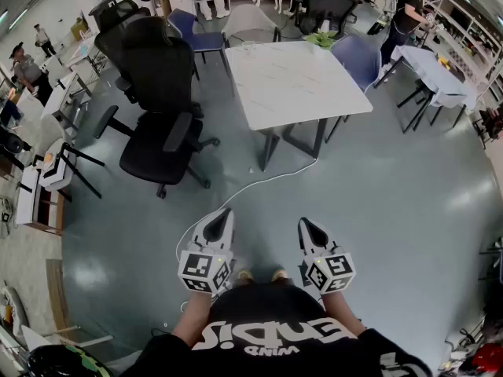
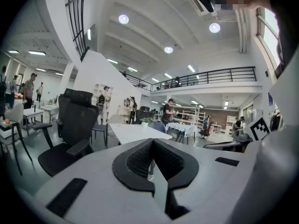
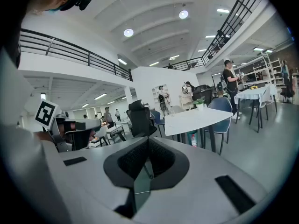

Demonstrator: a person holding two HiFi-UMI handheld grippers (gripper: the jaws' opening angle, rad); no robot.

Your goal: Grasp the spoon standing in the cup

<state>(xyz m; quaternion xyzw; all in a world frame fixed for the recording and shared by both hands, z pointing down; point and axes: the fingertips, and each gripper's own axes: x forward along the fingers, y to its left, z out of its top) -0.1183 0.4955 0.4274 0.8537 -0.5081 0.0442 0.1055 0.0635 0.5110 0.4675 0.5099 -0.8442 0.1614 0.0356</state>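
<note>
Zero sign of spoon or cup in any view.
Left claw (image 1: 225,213) and right claw (image 1: 303,223) hung shut and empty, well short of the white surface (image 1: 291,77); the cup likely needed finding first, then one claw opening wide.

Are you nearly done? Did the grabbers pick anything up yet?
Nothing looks done yet. The left gripper and right gripper are both shut and empty, held over the floor. I can't see a cup or spoon in any view. The white table stands ahead, apart from both grippers. Finding the cup and grasping the spoon is all left to do.
</note>
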